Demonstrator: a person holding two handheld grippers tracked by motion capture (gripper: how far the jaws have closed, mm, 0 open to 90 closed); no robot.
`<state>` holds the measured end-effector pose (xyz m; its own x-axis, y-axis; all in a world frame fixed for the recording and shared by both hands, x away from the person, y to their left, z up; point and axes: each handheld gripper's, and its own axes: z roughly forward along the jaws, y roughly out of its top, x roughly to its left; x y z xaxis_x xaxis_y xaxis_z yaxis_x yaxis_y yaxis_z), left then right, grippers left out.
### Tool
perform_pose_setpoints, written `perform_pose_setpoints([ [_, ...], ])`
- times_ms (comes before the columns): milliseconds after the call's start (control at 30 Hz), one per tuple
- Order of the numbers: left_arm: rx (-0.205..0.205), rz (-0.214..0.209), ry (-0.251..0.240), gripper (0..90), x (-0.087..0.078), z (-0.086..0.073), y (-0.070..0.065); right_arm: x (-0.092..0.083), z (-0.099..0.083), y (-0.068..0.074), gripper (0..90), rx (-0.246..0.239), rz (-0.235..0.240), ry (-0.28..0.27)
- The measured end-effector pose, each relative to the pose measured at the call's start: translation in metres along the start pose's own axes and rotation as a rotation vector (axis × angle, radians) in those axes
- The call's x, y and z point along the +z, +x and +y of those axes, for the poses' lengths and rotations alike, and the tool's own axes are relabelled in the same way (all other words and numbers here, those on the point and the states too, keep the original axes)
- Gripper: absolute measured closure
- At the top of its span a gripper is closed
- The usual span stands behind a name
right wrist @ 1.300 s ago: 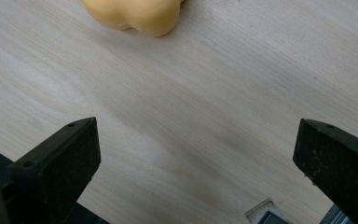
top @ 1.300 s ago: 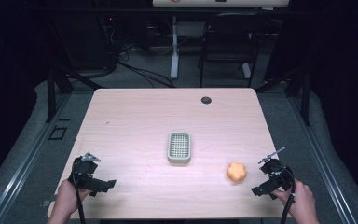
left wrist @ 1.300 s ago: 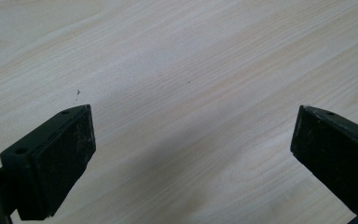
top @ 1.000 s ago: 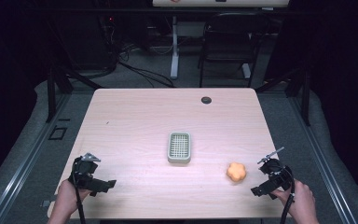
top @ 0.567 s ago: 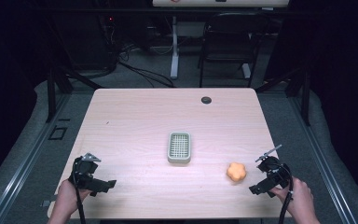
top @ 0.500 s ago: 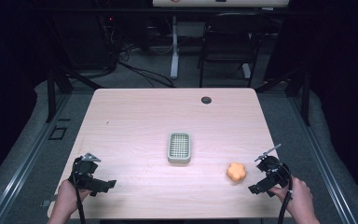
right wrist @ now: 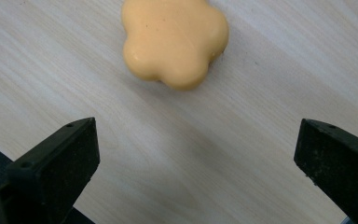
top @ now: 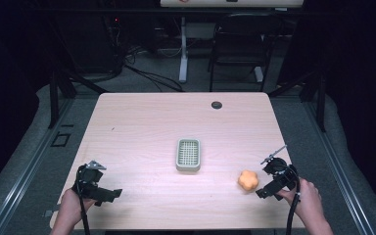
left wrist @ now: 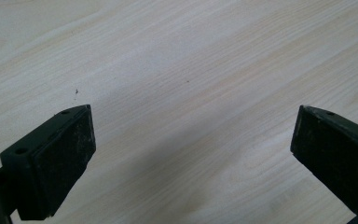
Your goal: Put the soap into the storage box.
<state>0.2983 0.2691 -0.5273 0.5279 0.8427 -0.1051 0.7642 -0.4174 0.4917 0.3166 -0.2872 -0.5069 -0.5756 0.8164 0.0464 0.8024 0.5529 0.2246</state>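
**Right tongs lined up on an orange flower-shaped piece**

Pale wood worktop [top: 142,127], seen from above. Near its right front corner, an orange flower-shaped piece [top: 247,180], lobed like soap or a soft toy, lying flat on the wood. Just beside it, to its right, the right tongs [top: 264,188], held in a hand at the edge, jaws spread wide and holding nothing. Through the right gripper view, the same orange piece [right wrist: 175,41] ahead of the two black jaws, centred between their lines yet apart from both pads.

At the left front corner, the left tongs [top: 112,193], also wide open and empty, hovering over bare wood; nothing but grain between the jaws in the left gripper view.

In the middle of the worktop, a small grey-green tray with a grid insert [top: 188,154], well apart from the orange piece. Near the far edge, a dark round cable port [top: 217,105].

Step in hand, by judgement: approach for a pick-up, no contact yet. Next move likely calls for pushing forward until the pads flank the piece's sides, then closing gently, since the low rounded lobes may slip; the tray looks a likely destination.

No brands, labels or legible writing anywhere.
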Motion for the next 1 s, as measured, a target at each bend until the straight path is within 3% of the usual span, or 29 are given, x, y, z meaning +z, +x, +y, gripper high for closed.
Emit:
perform_pose_setpoints([
  [167, -0.001, 0.000, 0.001, 0.1, 0.000, 0.000, 0.000, 0.001, 0.006, 0.003, 0.0, 0.009, 0.002, -0.028],
  [200, -0.001, 0.001, 0.001, 0.2, 0.000, 0.000, 0.000, -0.001, 0.009, 0.001, 0.0, -0.016, 0.002, 0.000],
  [300, -0.002, 0.001, 0.002, 0.2, 0.000, 0.000, 0.000, -0.002, 0.015, 0.002, 0.0, -0.020, 0.004, -0.006],
  [433, -0.001, 0.002, 0.001, 0.2, 0.000, 0.000, 0.000, 0.000, 0.023, 0.007, 0.0, 0.001, 0.013, -0.047],
  [567, -0.002, 0.003, 0.000, 0.2, 0.000, 0.000, 0.000, -0.003, 0.032, 0.006, 0.0, -0.037, 0.004, -0.014],
  [700, -0.001, 0.003, 0.001, 0.2, 0.000, 0.000, 0.000, 0.001, 0.037, 0.009, 0.0, -0.010, 0.005, -0.054],
  [733, -0.001, 0.002, 0.000, 0.2, 0.000, 0.000, 0.000, 0.001, 0.040, 0.008, 0.0, -0.025, 0.003, -0.031],
  [1000, -0.002, 0.001, 0.003, 0.1, 0.000, 0.000, 0.000, 0.009, 0.047, 0.008, 0.0, -0.020, -0.010, -0.010],
])
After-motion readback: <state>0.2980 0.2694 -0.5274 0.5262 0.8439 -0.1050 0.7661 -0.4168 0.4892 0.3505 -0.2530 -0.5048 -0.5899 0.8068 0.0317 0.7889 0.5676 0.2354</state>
